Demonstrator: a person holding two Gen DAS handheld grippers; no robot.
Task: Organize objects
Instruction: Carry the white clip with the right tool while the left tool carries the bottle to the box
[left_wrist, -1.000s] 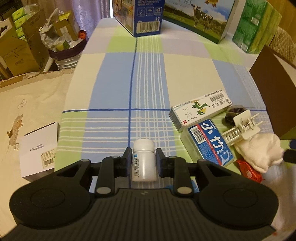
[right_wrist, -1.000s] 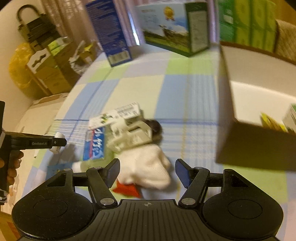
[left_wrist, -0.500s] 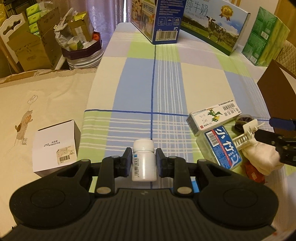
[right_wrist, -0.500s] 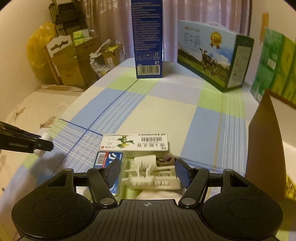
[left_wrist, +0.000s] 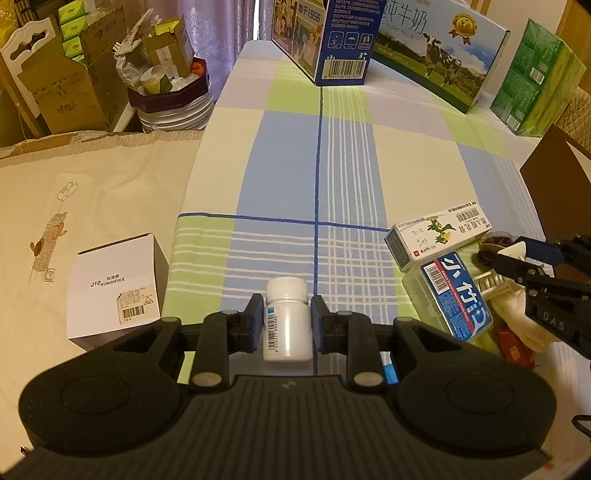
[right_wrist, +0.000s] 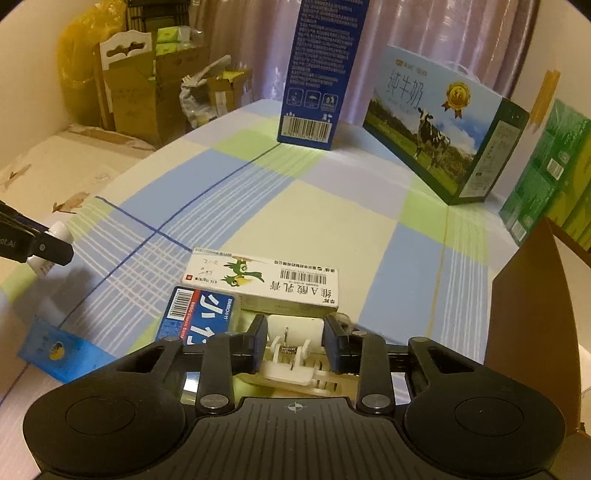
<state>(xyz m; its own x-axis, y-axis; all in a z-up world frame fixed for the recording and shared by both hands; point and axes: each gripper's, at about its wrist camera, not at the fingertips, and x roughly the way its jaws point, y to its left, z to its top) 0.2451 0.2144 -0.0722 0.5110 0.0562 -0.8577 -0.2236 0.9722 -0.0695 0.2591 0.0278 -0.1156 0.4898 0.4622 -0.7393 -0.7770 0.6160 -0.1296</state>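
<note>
The left tongs were pinching a small white bottle by its sides, upright, with its cap clear of the pads, held above the checked cloth of the bench near its left edge. The right tongs were closed against a white plastic clip, one pad on each side of it, low over a cluster of things toward the right edge of the bench. In that cluster a long white carton lay flat, with a blue-labelled packet touching its near side and a white cloth and a red wrapper just beside them. A brown box stood at the right edge, near the clip. At the far edge stood a tall blue carton, a milk box with a cow on it and green packs. A blue sachet lay flat on the cloth near the left edge.
</note>
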